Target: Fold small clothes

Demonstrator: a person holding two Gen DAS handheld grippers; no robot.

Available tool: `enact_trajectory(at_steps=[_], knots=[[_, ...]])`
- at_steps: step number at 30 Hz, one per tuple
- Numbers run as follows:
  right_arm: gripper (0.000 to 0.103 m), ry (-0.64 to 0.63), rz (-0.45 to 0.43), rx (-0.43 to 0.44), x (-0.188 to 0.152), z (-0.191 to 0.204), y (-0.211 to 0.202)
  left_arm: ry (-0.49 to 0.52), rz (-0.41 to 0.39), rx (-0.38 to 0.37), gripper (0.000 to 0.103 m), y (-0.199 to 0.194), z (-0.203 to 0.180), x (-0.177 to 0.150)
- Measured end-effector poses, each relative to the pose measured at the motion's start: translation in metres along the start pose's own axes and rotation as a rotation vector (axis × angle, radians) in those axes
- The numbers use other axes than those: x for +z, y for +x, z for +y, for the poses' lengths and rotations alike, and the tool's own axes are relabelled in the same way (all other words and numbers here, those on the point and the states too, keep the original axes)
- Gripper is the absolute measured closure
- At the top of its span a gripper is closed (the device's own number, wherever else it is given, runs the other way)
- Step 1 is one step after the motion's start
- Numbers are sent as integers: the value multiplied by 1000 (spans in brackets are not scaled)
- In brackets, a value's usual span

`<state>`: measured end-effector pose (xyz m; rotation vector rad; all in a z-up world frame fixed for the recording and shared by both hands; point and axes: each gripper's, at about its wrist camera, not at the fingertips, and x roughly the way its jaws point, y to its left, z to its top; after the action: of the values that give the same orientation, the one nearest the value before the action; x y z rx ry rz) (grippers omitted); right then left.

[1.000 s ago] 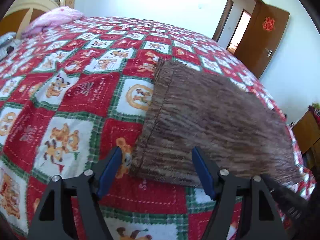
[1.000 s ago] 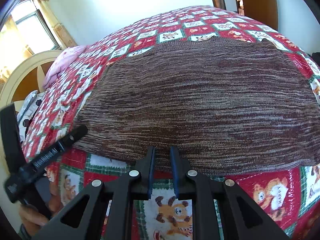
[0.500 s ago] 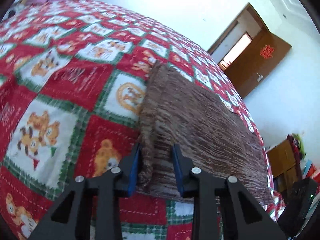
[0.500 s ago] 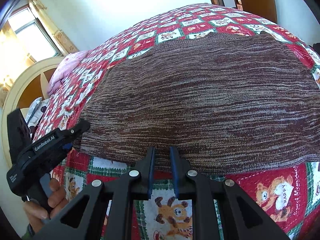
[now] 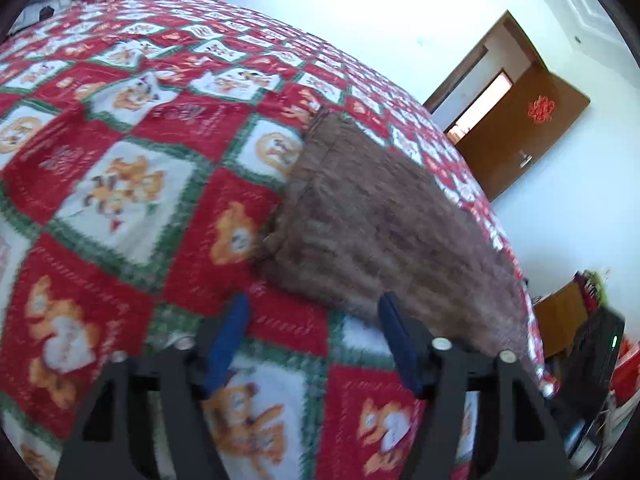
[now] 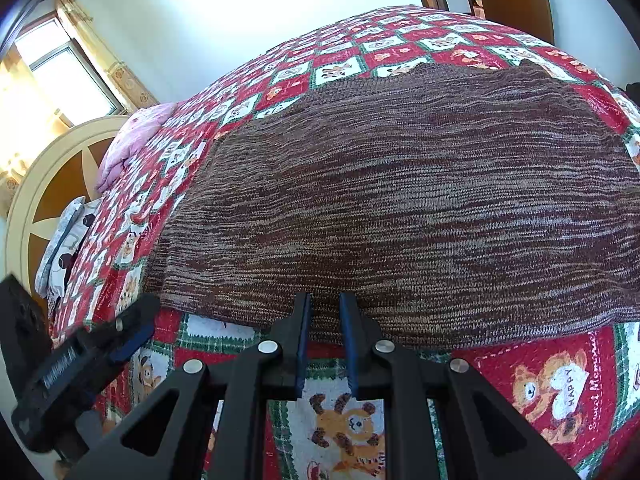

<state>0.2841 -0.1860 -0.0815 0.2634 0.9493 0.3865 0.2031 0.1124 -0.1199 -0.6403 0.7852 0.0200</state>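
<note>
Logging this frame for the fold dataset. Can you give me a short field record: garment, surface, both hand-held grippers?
garment: brown marled knit cloth, spread flat
surface: red, white and green patchwork bedspread with bear prints
left hand-held gripper: jaws opening, nothing between them, just short of the garment's near corner
right hand-held gripper: jaws nearly together at the garment's near edge; grip on the cloth unclear
background: brown wooden door
</note>
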Motion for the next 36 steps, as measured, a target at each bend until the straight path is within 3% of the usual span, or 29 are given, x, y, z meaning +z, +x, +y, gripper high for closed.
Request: enact_trajectory(at_steps=[4,7,9,11,12,13,16,21,23,25,28,32,36], knots=[[87,-6,1,-7,0,1,0,-81,-10,-95,24,24,-3,29],[87,-8,0,-10,0,2,0,-161,-12,-124,25,37,0,45],[87,-7,0,-8,0,2,0,-149,-23,-112,37,35,-2,45],[87,-6,2,-7,0,2,0,-87,-9,-73,79,35,-4,38],[87,-6,3,-8,0,1,-1,-76,4,-59,88,35,-2,34],[87,-11,12,-13,1,3,-1,-80,10,-59,90,34,3,31],[87,-23,17,-7,10,8,-4,-71,1,-80,91,29,6,30],[87,46,-67,14,36,6,-4,50,-48,-57,92,24,-18,33],[87,31,-44,9,41,9,10,101,-63,-58,93,21,-28,34],[88,26,34,-19,38,7,33,175,-92,-64,94,17,-41,35],[88,0,-1,-20,35,8,32,313,-138,-65,96,10,-62,29],[88,59,17,51,42,-5,28,409,-116,-120,96,16,-82,23],[87,127,-10,101,51,-22,15,457,-94,-126,96,24,-91,15]])
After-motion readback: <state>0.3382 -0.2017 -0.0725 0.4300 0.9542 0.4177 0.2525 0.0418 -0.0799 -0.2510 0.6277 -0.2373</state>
